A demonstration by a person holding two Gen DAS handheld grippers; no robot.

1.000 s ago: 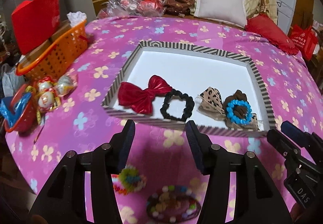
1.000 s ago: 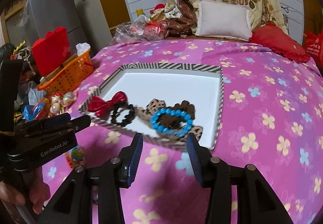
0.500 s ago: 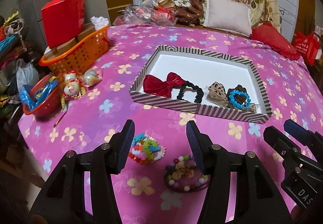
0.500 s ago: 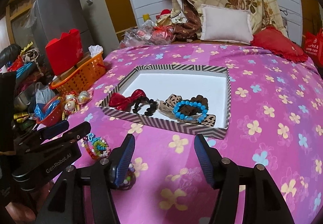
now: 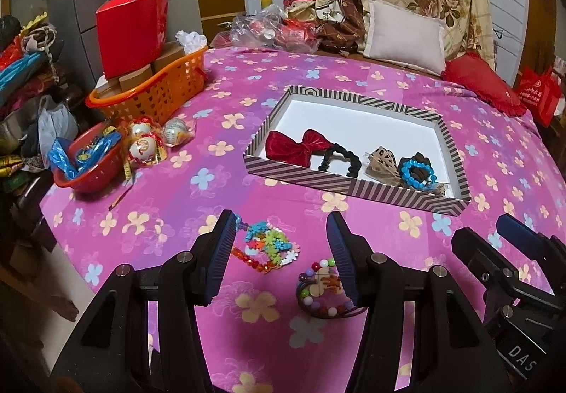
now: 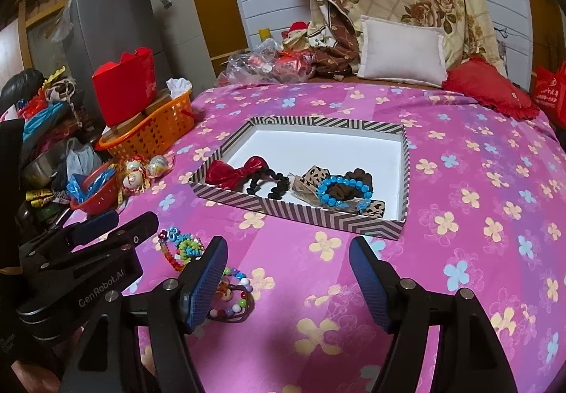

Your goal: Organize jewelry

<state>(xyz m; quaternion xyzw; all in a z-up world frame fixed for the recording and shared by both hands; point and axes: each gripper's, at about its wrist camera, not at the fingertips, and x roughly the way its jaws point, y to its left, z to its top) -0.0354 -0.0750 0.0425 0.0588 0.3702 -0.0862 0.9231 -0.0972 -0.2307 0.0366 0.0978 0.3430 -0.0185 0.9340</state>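
Pulled back from the striped box over the last second, both grippers, bringing two loose pieces into view. Left gripper jaws wide, empty, the colourful flower bracelet lying between them. Beaded hair tie just beside its right jaw. Right gripper wide too, farther right of both.

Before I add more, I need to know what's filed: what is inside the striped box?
Inside the striped box lie a red bow, a black scrunchie, a leopard-print bow and a blue bead bracelet resting on a brown scrunchie. Anything beneath those stays hidden.
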